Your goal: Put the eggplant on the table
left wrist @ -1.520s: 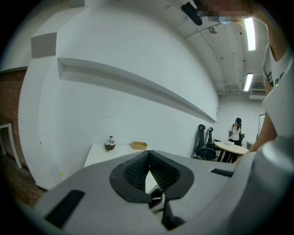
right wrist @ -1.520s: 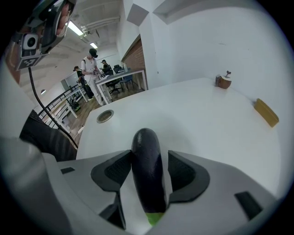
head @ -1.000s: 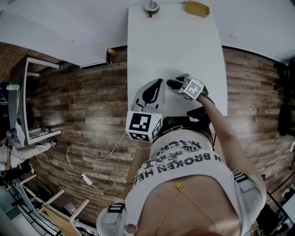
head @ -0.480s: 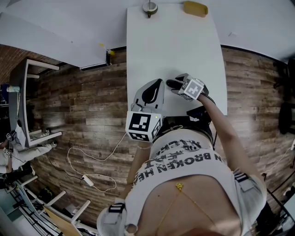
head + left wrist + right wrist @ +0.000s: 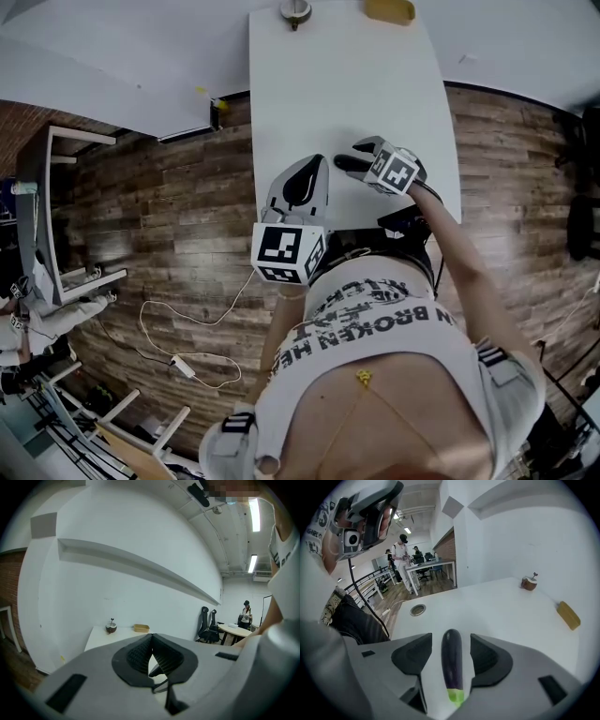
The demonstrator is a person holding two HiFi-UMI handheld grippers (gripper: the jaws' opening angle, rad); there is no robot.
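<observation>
Right gripper view shows the eggplant (image 5: 452, 660) lying lengthwise on the white table (image 5: 501, 611), between the jaws of the right gripper (image 5: 451, 639). It is long, slim and glossy dark purple, with a pale green cap at the end nearest the camera. The jaws stand wide, with a strip of table showing on each side of the eggplant. Left gripper (image 5: 151, 639) is held above the table's near edge, its dark pads (image 5: 136, 656) pressed together at the tips with nothing between them.
</observation>
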